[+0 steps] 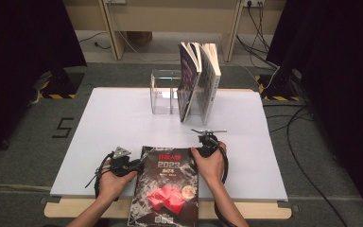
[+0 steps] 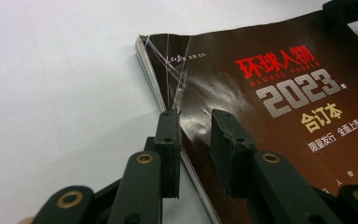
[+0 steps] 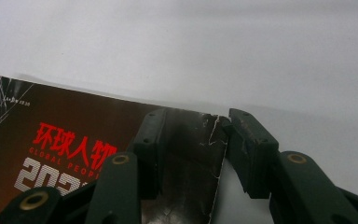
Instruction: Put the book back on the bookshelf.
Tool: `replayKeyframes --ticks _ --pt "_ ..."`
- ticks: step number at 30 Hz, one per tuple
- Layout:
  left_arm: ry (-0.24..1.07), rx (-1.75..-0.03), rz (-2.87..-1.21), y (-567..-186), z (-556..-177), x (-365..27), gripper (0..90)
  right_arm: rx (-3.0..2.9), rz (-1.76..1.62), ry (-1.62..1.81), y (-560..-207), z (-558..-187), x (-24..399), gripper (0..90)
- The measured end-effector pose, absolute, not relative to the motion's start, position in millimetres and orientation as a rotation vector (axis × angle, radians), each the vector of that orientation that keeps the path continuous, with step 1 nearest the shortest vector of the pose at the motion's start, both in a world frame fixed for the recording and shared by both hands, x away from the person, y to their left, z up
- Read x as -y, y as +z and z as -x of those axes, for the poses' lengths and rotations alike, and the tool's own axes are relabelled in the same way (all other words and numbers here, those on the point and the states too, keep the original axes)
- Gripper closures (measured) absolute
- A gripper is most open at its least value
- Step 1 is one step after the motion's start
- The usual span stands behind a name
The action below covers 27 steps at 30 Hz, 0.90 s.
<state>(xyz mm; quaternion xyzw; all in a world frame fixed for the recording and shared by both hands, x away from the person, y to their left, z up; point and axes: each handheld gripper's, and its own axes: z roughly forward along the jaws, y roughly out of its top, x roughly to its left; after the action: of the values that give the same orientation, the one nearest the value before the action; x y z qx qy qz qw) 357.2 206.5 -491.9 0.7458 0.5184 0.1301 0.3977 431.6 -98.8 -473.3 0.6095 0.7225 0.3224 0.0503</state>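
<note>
Two books stand in the clear holder; the magazine lies flat, not yet lifted. My left gripper and right gripper straddle its edges, jaws apart, unclamped.

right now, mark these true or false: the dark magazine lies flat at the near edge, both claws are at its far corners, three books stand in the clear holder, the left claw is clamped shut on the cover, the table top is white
1. The dark glossy magazine with red lettering lies flat at the near edge. True.
2. The left claw and right claw are at its far corners. True.
3. Three books stand in the clear acrylic holder. False: two upright books lean at its right side.
4. The left claw is clamped shut on the cover. False: its jaws stand apart, straddling the magazine's edge.
5. The flat white table top is white. True.
</note>
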Motion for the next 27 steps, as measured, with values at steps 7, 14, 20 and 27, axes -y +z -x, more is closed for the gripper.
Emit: replayKeyframes --ticks 7,14,20,27 --pt "0.336 -1.311 -1.889 -492.1 -356.9 -205.9 72.2 -2.185 -1.870 0.992 -474.1 -431.1 99.0 59.1" --pt "0.338 -1.318 -1.887 -492.1 -356.7 -205.4 72.3 -2.157 -1.900 1.029 -474.7 -429.9 100.5 60.2" --pt "0.341 -1.318 -1.893 -492.0 -356.4 -205.2 72.3 -2.143 -1.926 1.143 -467.4 -428.2 104.6 60.7" --pt "0.341 -1.322 -1.888 -492.9 -355.6 -205.7 72.3 -2.179 -1.907 1.184 -456.0 -426.2 101.8 63.9"
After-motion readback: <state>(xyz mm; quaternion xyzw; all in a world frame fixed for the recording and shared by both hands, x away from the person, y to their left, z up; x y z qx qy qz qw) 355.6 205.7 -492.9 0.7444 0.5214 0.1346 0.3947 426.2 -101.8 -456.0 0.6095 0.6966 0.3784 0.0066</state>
